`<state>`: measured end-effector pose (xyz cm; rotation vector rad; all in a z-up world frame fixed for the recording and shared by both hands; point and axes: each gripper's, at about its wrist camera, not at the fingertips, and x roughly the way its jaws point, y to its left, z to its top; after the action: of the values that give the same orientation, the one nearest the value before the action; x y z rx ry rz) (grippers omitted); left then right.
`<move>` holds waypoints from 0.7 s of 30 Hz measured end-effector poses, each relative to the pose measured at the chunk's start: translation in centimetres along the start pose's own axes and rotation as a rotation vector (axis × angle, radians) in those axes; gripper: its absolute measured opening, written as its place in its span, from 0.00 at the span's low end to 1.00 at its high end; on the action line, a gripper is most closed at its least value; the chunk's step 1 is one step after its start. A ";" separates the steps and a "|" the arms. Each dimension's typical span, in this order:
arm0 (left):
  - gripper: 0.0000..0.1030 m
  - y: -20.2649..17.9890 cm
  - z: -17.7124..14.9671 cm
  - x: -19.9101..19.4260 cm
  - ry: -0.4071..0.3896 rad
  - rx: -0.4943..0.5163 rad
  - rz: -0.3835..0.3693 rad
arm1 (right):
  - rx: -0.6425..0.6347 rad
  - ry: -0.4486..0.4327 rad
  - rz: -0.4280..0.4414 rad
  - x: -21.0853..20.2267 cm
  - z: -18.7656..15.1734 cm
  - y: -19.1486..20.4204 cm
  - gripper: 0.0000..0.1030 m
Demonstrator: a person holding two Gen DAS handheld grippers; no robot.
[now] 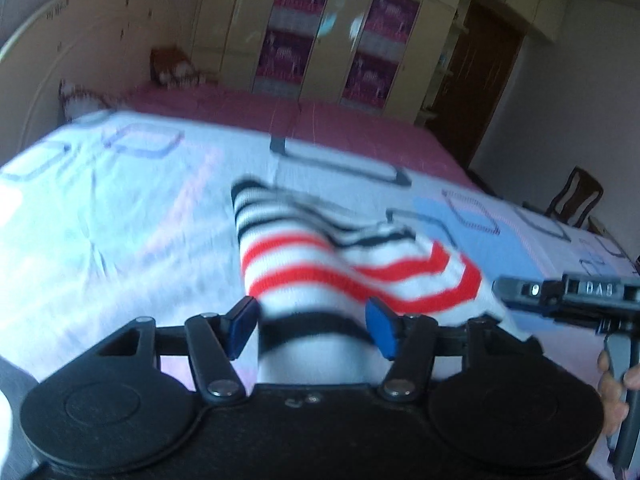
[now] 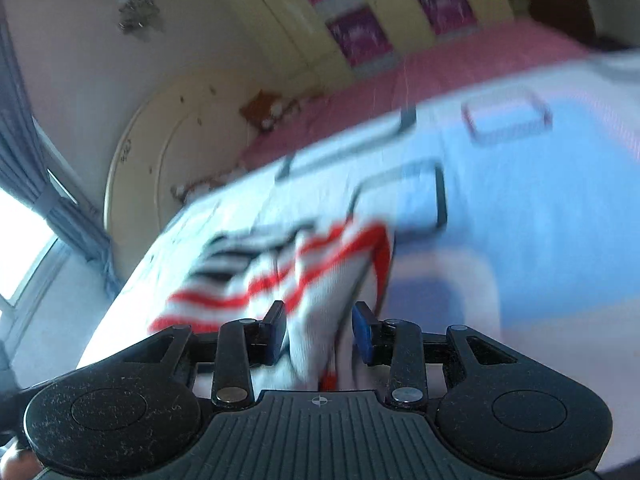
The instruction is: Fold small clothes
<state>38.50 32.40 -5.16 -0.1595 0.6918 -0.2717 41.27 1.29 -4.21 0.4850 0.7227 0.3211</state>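
While stretched between both grippers over bed (image 1: 120,200), striped garment (image 1: 320,264) kept taut for folding. Left gripper (image 1: 312,324) jaws wide, cloth loose between; right gripper (image 2: 320,330) jaws narrow, seemingly pinching edge.

Striped garment (image 1: 320,256): one. Grippers: two, left gripper (image 1: 316,326), right gripper (image 2: 320,332). Bed (image 1: 120,208): one. Pillows (image 1: 172,64): two. Chair (image 1: 576,200): one. Wardrobe (image 1: 340,28): one.
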 end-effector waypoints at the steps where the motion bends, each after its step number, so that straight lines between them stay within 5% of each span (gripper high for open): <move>1: 0.57 -0.1 0.5 0.0 -0.020 0.017 -0.004 | -0.044 -0.015 -0.017 0.2 0.5 0.9 0.35; 6: 0.52 -0.8 2.1 3.1 -0.007 0.086 -0.005 | -0.153 0.012 -0.071 4.1 0.6 3.8 0.35; 12: 0.52 -0.1 1.6 6.8 0.053 0.080 0.007 | -0.207 0.072 -0.181 7.9 -1.2 2.4 0.35; 17: 0.52 0.1 1.3 7.5 0.057 0.092 0.019 | -0.194 0.057 -0.194 8.4 -1.4 1.8 0.35; 21: 0.52 -0.3 1.5 4.9 0.025 0.100 -0.001 | -0.226 0.018 -0.159 4.6 -1.0 3.4 0.35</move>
<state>43.04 30.75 -6.95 -0.0613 0.7014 -0.3090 43.50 6.53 -5.59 0.2089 0.7283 0.2543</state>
